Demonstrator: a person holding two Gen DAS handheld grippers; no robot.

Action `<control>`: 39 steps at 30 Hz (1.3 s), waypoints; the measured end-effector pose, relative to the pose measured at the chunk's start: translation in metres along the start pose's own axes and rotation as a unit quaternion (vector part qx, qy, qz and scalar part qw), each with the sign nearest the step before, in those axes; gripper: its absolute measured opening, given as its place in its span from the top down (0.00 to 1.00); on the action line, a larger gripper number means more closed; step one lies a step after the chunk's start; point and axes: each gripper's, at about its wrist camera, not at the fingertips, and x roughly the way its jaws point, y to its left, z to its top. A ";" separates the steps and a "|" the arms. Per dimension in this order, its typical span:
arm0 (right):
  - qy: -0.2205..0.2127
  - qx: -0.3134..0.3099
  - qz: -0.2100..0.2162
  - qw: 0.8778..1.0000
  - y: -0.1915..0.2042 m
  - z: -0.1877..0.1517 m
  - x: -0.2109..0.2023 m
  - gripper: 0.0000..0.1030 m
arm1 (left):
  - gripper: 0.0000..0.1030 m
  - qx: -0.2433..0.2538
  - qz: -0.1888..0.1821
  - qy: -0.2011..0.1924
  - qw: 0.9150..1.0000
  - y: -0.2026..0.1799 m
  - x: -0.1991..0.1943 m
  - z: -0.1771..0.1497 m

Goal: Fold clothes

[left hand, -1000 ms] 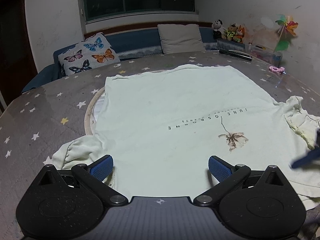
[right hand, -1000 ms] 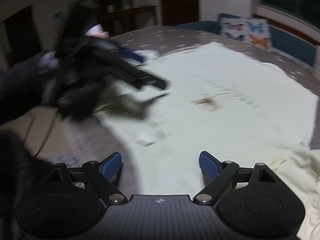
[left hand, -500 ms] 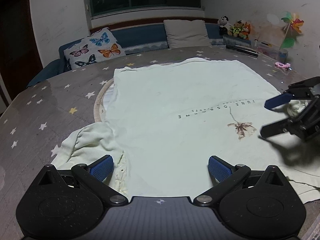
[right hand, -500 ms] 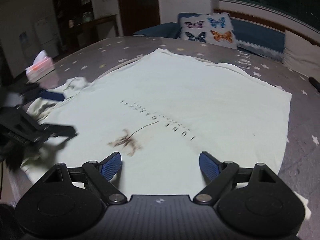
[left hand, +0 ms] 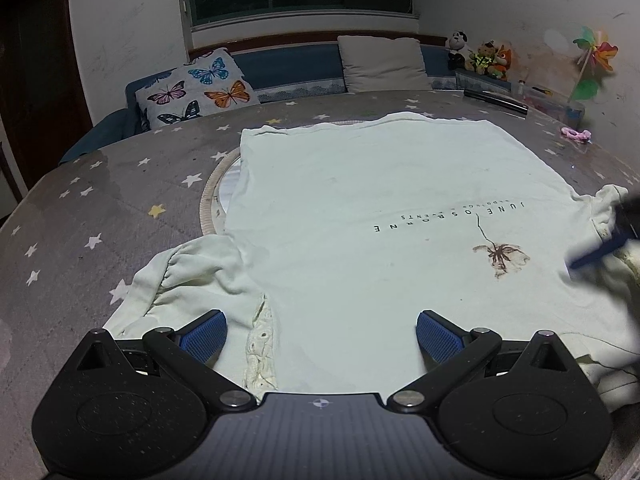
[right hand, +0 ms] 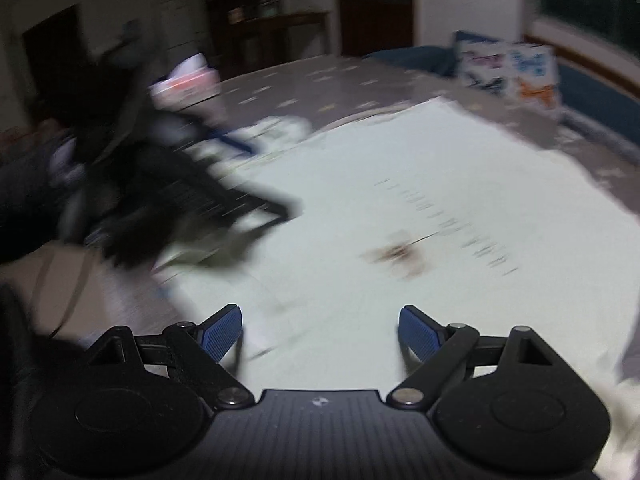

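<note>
A pale green T-shirt (left hand: 360,208) lies spread flat on the round table, with black lettering and a brown flower print (left hand: 500,254). Its left sleeve (left hand: 188,276) is bunched up close to my left gripper (left hand: 318,332), which is open and empty just above the shirt's near edge. In the right wrist view the shirt (right hand: 440,208) is blurred by motion. My right gripper (right hand: 320,330) is open and empty over the shirt's edge. Its blurred blue fingertip shows at the right of the left wrist view (left hand: 596,254), and the left gripper shows as a dark blur in the right wrist view (right hand: 180,196).
The table has a grey star-patterned cloth (left hand: 120,184). A sofa with a butterfly cushion (left hand: 196,92) and a beige cushion (left hand: 384,64) stands behind it. A black bar (left hand: 496,100), a pink item (left hand: 576,134) and a pinwheel (left hand: 596,52) are at the far right. A tissue box (right hand: 184,84) sits on the table.
The right gripper has swung fast, first toward the shirt's right side, now back with its view turned toward the left gripper. The left gripper has edged slightly toward the left sleeve.
</note>
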 end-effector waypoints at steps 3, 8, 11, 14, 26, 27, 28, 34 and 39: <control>-0.017 0.047 -0.044 0.998 -0.036 0.014 0.009 0.14 | 0.00 -0.001 0.002 -0.001 1.000 0.000 -0.001 0.000; -0.008 0.081 -0.050 0.995 -0.058 0.015 0.027 0.13 | 0.00 -0.004 0.004 -0.001 1.000 0.002 -0.002 -0.001; -0.003 0.054 -0.016 0.998 -0.037 0.009 0.024 0.13 | 0.00 -0.005 0.005 0.000 1.000 0.005 -0.001 -0.001; 0.014 0.008 0.024 1.000 -0.001 0.000 0.019 0.12 | 0.00 -0.008 0.007 0.000 1.000 0.007 -0.001 -0.001; -0.010 0.047 -0.040 0.998 -0.039 0.025 0.023 0.12 | 0.00 -0.016 0.013 -0.001 1.000 0.011 -0.004 -0.004; -0.010 0.063 -0.052 0.997 -0.050 0.027 0.027 0.12 | 0.00 -0.017 0.014 -0.001 1.000 0.012 -0.004 -0.004; -0.006 0.080 -0.058 0.995 -0.059 0.027 0.033 0.12 | 0.00 -0.017 0.014 -0.001 1.000 0.013 -0.005 -0.005; 0.001 0.041 0.020 0.999 -0.021 0.018 0.035 0.10 | 0.00 -0.022 0.021 -0.001 1.000 0.017 -0.006 -0.004; 0.015 -0.021 0.099 0.995 0.035 0.007 0.029 0.10 | 0.00 -0.023 0.025 0.001 0.999 0.020 -0.005 -0.005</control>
